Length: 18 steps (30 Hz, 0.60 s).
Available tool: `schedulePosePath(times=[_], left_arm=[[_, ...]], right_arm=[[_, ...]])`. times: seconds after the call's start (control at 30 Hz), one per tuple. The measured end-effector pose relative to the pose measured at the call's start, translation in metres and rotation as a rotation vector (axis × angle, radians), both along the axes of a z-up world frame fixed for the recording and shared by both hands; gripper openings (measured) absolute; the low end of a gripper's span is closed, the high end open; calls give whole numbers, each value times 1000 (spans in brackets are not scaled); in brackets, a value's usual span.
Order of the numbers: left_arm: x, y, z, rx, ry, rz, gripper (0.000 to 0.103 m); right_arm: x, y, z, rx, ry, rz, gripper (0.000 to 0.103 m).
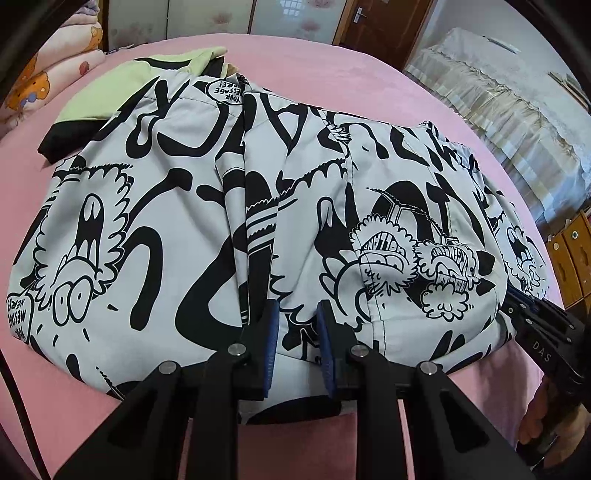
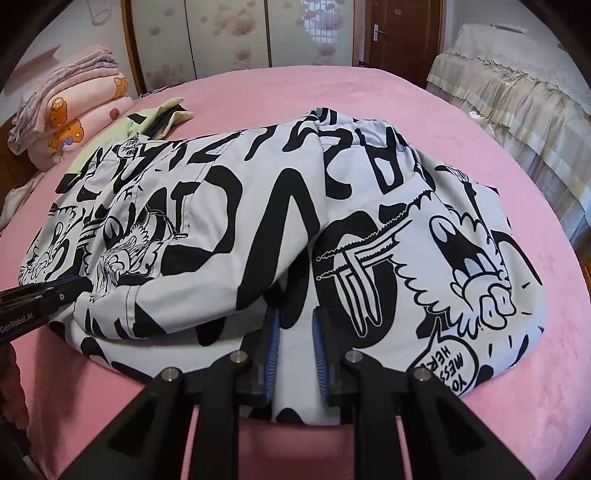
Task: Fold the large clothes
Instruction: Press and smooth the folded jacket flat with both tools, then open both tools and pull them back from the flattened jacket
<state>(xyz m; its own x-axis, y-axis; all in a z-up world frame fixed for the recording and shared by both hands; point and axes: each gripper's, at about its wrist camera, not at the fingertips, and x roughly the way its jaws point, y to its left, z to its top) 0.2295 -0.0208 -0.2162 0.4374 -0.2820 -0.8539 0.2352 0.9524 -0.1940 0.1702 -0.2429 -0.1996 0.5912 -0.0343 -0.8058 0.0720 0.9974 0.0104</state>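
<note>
Blue pads of my left claw [image 1: 295, 332] pinch the near hem of the jacket [image 1: 177, 206], a fold of its grey-white, black-printed cloth clamped between them. My right claw [image 2: 294, 336] does the same further along that hem, its jaws clenched on a bunch of the same cloth. From the left view, the right claw shows at the far right edge, its black fingers buried in the hem; from the right view, the left claw shows at the far left edge, also at the hem.

The jacket lies spread across the pink bed [image 1: 332, 70], bulging up in the middle, with cartoon faces and speech bubbles printed all over it. Just beyond its far left corner a pale green and black garment [image 1: 122, 99] peeks out from under it. Further off, folded pink quilts [image 2: 70, 110] sit stacked at the bed's left side. A covered piece of furniture [image 2: 517, 96] stands to the right, and a brown door [image 2: 399, 33] is behind.
</note>
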Motion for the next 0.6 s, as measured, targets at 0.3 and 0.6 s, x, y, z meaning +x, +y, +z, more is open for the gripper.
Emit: schedulePosePath(times=[0.3, 0.6], left_arm=[[0, 2, 4, -16, 52, 20, 24], [-26, 10, 28, 14, 102, 50, 49]], right_arm=[[-1, 0, 1, 39, 17, -37, 19], [-16, 11, 16, 98, 66, -53, 19]])
